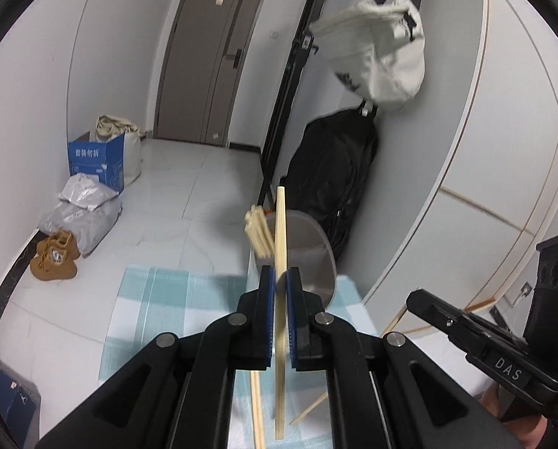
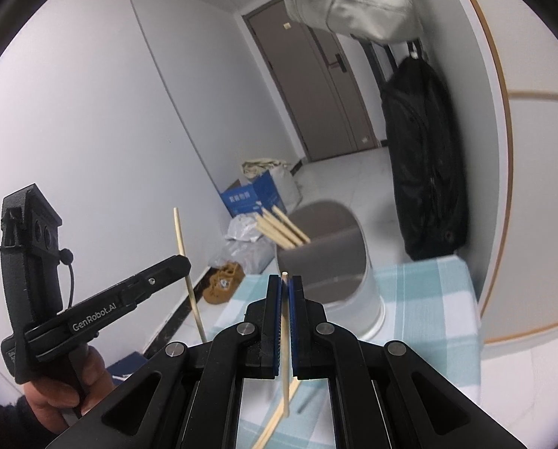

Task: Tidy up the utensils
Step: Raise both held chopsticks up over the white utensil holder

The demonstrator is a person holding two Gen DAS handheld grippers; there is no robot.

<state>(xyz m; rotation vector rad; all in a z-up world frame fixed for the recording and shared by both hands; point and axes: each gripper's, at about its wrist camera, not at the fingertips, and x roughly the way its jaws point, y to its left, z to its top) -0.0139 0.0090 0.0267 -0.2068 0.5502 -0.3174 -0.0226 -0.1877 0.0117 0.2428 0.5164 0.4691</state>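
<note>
While both of our grippers are raised above the table, each pinches one pale, slender wooden chopstick between blue ribbed pads. Our left gripper (image 1: 278, 280) is pressed together on its chopstick (image 1: 280, 224) near the stick's middle; the long axis stands close to upright, one squared end pointing up toward the far wall and the other hanging down over the teal-and-white checked cloth (image 1: 159, 299). Our right gripper (image 2: 285, 288) is likewise clamped on a second chopstick (image 2: 286, 374), gripped close to its top end, so only a short tip shows above the pads while most of its length hangs down toward the near edge of the cloth. Just beyond both grippers stands a smooth grey cylindrical holder (image 2: 327, 258) on the cloth, with several more chopsticks (image 2: 281, 228) inside, leaning up and to the left over its rim. Loose chopsticks (image 1: 257, 411) lie flat on the cloth below the grippers. A hand (image 2: 66, 393) shows at the left gripper's handle.
</note>
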